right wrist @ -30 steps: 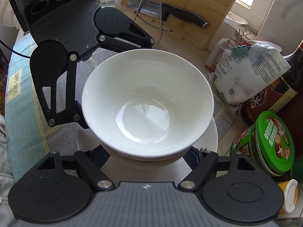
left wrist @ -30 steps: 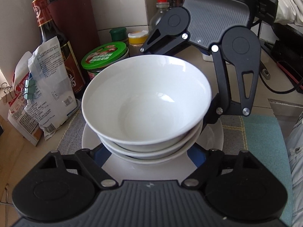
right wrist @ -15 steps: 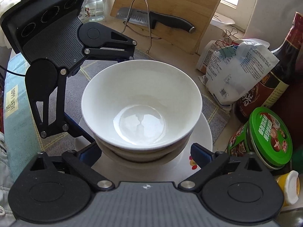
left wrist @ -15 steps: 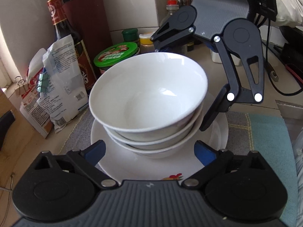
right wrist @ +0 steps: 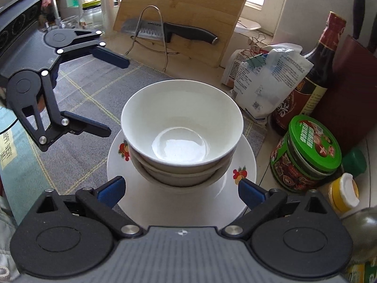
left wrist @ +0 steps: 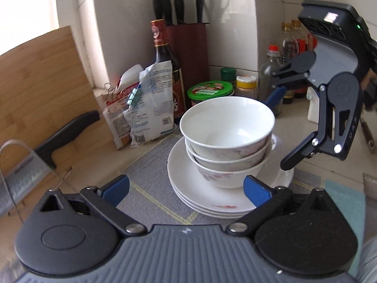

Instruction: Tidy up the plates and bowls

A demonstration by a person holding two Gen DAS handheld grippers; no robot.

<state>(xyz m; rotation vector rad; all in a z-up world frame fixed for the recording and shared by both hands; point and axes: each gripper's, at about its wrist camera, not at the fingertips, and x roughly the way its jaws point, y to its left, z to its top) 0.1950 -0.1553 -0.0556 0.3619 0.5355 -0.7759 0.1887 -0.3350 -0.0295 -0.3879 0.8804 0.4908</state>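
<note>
White wall tiles back a pale bench [left wrist: 294, 127] that carries a grey woven mat [right wrist: 89, 94] with thin yellow grid lines. At the centre of both views three glossy white bowls [left wrist: 227, 127] sit nested, the lowest showing a faint red print on its side, on a stack of round white plates [left wrist: 188, 188]; the top plate's rim bears small fruit decals. The left gripper [left wrist: 186, 186] shows its blue-padded fingers [left wrist: 115, 187] at the lower edge of the left wrist view, spread wide on either side of the plate stack, having just been opening, with nothing clamped. The right gripper [right wrist: 180, 187] likewise has just been opening; its blue fingers [right wrist: 109, 189] stand released on either side of the plates' near rim, gripping nothing. Upper left in the left wrist view a bamboo cutting board [left wrist: 40, 75] leans upright, a black-handled knife [left wrist: 66, 134] in front of it. Crinkled plastic packets [left wrist: 146, 103], a dark glass sauce bottle [left wrist: 165, 68], a green-lidded round tin [left wrist: 211, 89] and a maroon knife block [left wrist: 188, 54] crowd behind the bowls.
</note>
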